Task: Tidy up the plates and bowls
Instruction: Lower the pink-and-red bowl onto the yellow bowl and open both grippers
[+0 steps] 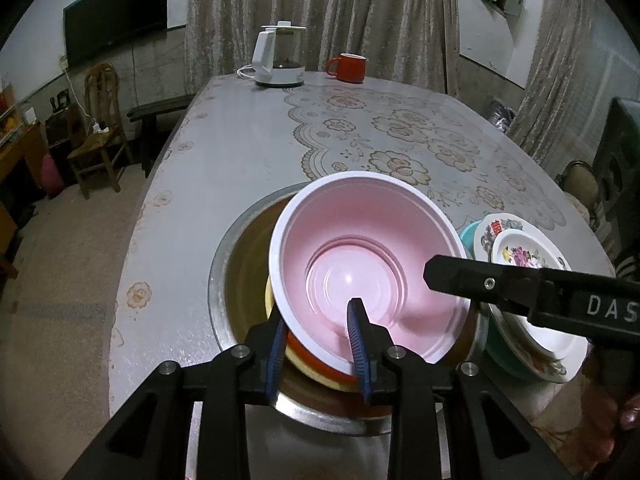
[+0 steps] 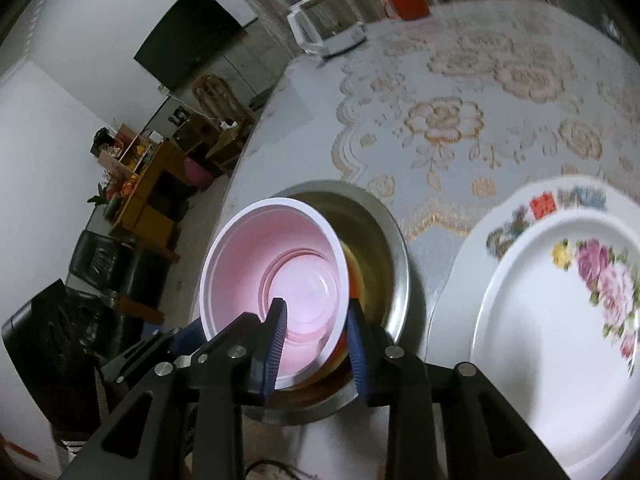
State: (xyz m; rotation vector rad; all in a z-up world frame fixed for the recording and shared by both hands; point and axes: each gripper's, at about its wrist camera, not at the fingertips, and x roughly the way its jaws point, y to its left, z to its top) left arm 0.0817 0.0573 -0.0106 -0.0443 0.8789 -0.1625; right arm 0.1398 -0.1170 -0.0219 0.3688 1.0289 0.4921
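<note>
Left claw [image 1: 320, 344] closed on near rim of pink bowl [image 1: 360, 264], one pad inside, one outside. Right claw [image 2: 316, 344] narrowed astride same bowl's rim at its other side; pad contact judged likely, firm grip not confirmed. Bowl held tilted above red and yellow bowls nested in steel basin [image 1: 224, 280] on bench [image 1: 240, 148]. Advice: bowl to be levelled, centred over nest, lowered slowly, one claw released at a time. Flowered plates [image 2: 560, 320] stacked just beside basin. Kettle [image 1: 278, 58], red mug [image 1: 348, 67] at far edge.
</note>
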